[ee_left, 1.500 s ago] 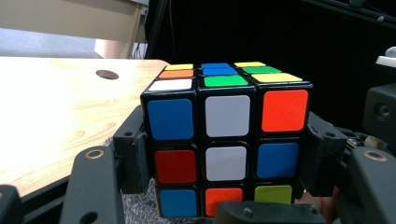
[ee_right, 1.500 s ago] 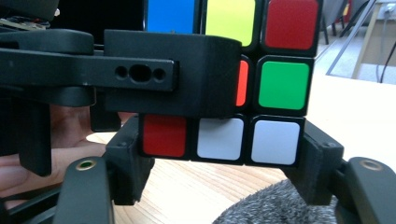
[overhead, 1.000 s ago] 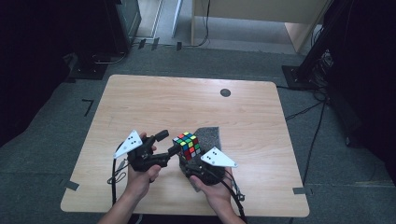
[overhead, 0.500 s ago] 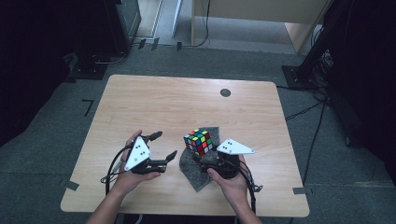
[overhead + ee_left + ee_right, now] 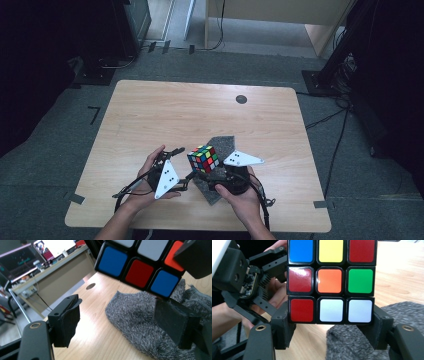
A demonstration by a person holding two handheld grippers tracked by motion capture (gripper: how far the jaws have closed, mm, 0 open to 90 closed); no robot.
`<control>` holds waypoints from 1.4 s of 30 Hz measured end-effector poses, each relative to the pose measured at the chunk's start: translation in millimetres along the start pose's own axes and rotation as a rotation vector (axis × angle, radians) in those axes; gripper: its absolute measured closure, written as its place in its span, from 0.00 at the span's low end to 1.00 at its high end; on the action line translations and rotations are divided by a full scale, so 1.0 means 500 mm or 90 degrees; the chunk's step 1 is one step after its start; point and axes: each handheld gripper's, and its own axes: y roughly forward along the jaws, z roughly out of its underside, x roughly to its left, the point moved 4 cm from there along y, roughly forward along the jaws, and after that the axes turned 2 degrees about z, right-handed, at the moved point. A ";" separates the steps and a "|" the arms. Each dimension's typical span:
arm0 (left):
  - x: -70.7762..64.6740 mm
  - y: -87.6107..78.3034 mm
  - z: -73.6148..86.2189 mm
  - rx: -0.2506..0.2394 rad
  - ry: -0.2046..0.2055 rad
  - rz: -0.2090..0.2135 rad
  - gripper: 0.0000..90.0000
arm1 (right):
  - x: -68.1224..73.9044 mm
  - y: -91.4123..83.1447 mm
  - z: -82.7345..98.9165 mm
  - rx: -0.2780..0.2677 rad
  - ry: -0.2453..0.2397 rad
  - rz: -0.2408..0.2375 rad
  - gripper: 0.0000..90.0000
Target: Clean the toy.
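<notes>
Cube (image 5: 203, 158) above cloth (image 5: 216, 186) on table (image 5: 180, 110)

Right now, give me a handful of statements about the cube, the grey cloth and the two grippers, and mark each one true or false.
1. The right gripper clamps the puzzle cube between its fingers. True.
2. The cube rests flat on the table. False: it is held up above the grey cloth.
3. The centre sticker of the face seen in the right gripper view is orange. True.
4. The left gripper grips the cloth. False: its fingers are apart with nothing between them.
5. The cloth is bright red. False: it is fuzzy grey.
</notes>
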 end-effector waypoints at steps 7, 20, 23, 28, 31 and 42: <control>-0.018 0.006 -0.004 -0.007 0.055 -0.002 0.24 | 0.008 0.008 0.001 0.036 0.011 -0.030 0.38; 0.020 -0.004 0.017 0.013 -0.083 0.007 0.38 | -0.027 -0.044 -0.029 -0.088 0.060 -0.026 0.25; 0.042 -0.013 0.018 0.002 -0.154 0.030 0.38 | -0.054 -0.044 -0.019 -0.085 0.038 0.034 0.25; 0.055 -0.016 0.022 0.008 -0.207 0.055 0.38 | -0.087 -0.001 0.022 -0.038 -0.021 0.116 0.27; 0.059 -0.015 0.024 0.007 -0.236 0.067 0.38 | -0.094 0.033 0.045 -0.008 -0.069 0.139 0.28; 0.076 -0.016 0.029 0.022 -0.317 0.049 0.38 | -0.131 0.110 0.118 0.143 -0.126 0.194 0.34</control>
